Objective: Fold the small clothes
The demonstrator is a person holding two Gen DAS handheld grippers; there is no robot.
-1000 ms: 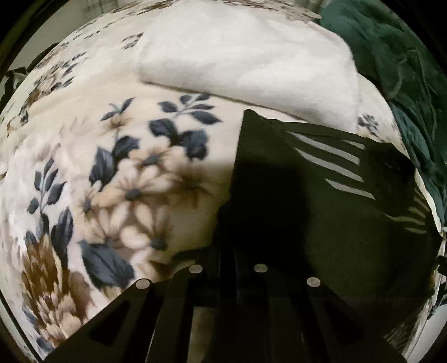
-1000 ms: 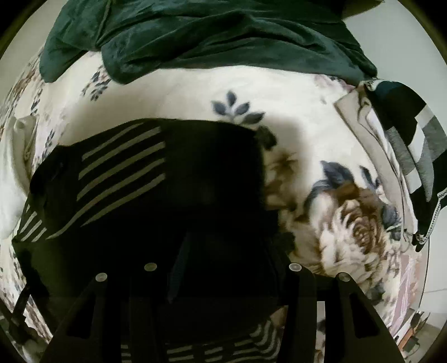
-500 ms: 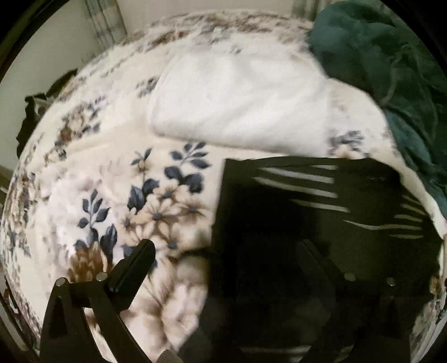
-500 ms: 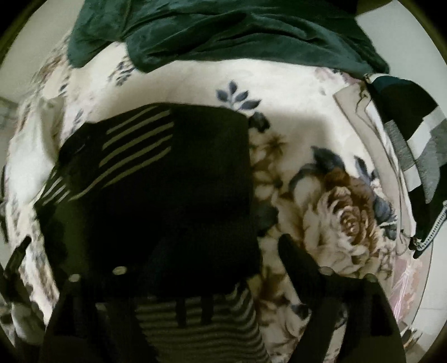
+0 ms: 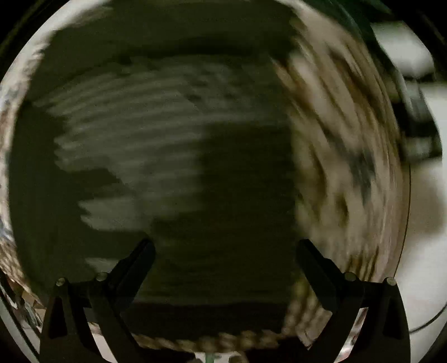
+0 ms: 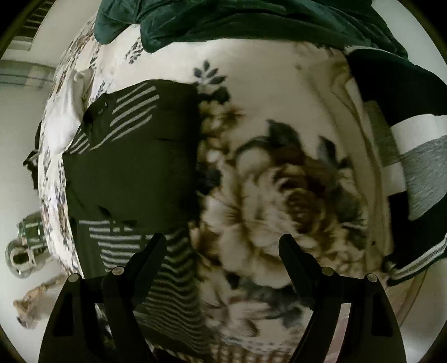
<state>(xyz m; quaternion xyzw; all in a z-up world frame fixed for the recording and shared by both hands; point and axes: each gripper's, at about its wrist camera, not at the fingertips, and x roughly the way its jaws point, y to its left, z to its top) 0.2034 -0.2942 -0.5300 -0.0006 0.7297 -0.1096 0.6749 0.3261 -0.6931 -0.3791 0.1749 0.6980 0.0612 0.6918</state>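
Surface: floral plush blanket, cream ground with brown blooms and slate-blue leaves, fuzzy nap; it carries everything here.
Task garment: black striped garment, folded to a rough rectangle and lying flat toward the blanket's left edge in the right wrist view. Matte knit, thin pale stripes in two patches, one at its far end and one at its near end.
Same garment, left wrist view: black striped garment fills most of the frame, heavily blurred; the stripes read as grey smears. The blanket shows only along the right side.
Left gripper: jaws spread wide, nothing between the black plastic fingers; it hangs over the dark cloth, and contact cannot be judged through the blur.
Right gripper: jaws parted wide, empty. Its left finger sits over the garment's near striped end, its right finger over a brown bloom.
Far edge: dark green blanket, crumpled, velvety, bunched along the far edge.
Right edge: colour-block garment, black with white and grey bands, knit, draped at the right edge, well apart from the striped garment.
Left edge: white cloth, soft, rumpled, just beside the striped garment's far-left corner.
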